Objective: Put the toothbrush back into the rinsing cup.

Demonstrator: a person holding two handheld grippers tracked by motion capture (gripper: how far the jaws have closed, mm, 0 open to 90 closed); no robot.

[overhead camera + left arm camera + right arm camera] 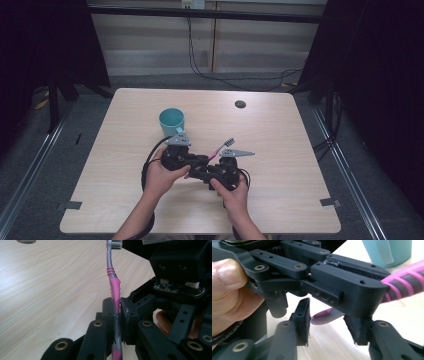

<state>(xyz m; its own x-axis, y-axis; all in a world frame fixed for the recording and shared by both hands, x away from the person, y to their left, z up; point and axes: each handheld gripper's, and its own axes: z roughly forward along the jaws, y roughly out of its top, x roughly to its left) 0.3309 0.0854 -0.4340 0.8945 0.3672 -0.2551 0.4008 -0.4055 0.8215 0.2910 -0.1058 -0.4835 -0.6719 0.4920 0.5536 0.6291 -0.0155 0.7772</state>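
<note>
One toothbrush [114,287], one cup [172,121]; left gripper [116,315] clamped on the toothbrush, right gripper [332,325] jaws apart around its end

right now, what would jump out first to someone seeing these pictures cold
A pink and grey toothbrush stands out, clamped by its handle between the jaws of the left gripper just above the middle of the light wooden table. The right gripper sits open with the handle's end between its jaws. A teal cup stands just beyond both hands.
</note>
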